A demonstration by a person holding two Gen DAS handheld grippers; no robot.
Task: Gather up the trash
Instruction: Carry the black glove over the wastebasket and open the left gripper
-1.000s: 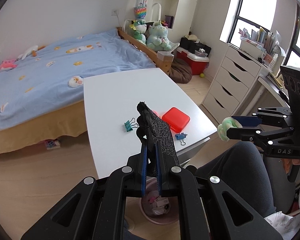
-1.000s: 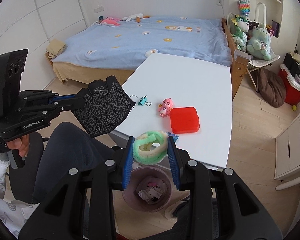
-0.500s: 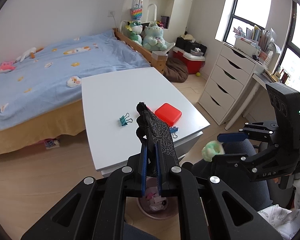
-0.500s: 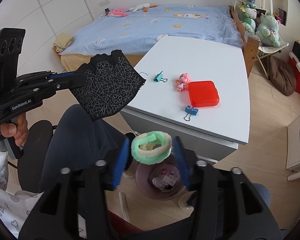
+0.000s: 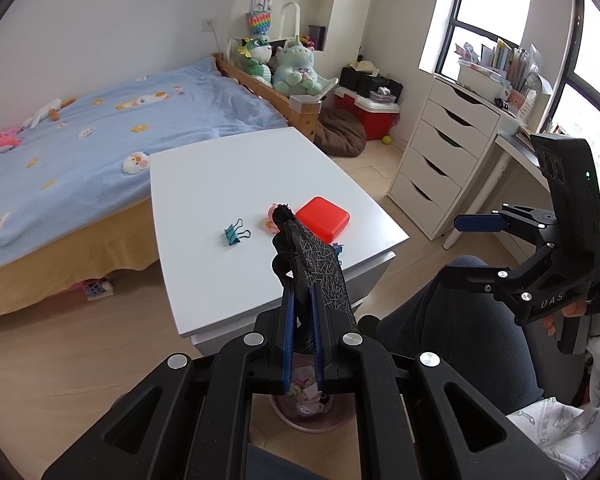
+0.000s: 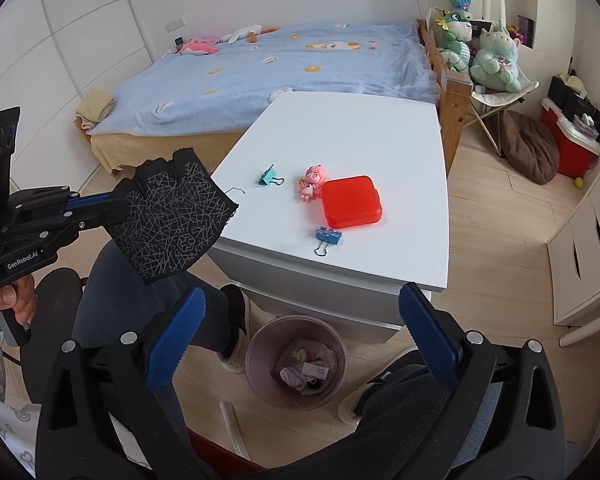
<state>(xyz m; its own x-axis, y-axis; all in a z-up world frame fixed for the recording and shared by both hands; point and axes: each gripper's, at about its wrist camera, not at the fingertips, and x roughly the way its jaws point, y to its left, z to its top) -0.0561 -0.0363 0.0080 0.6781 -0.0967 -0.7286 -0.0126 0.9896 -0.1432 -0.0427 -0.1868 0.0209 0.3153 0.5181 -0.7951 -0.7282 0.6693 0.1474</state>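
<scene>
Beside the bed, the white table [image 6: 352, 136] carries a red box [image 6: 352, 202], a pink doll [image 6: 311, 182], a teal binder clip [image 6: 269, 177] and a blue binder clip [image 6: 327, 238]. Below its near edge stands the pink trash bin [image 6: 296, 362], probably set there for easy drops. Right gripper [image 6: 300, 334] hovers over it, jaws spread wide and empty; half a second ago they were letting go of a green fuzzy ring, now gone, presumably into the bin. Left gripper [image 5: 301, 330] keeps its jaws pinching the black glove [image 6: 172, 214], held up beside the table, likely next to drop.
</scene>
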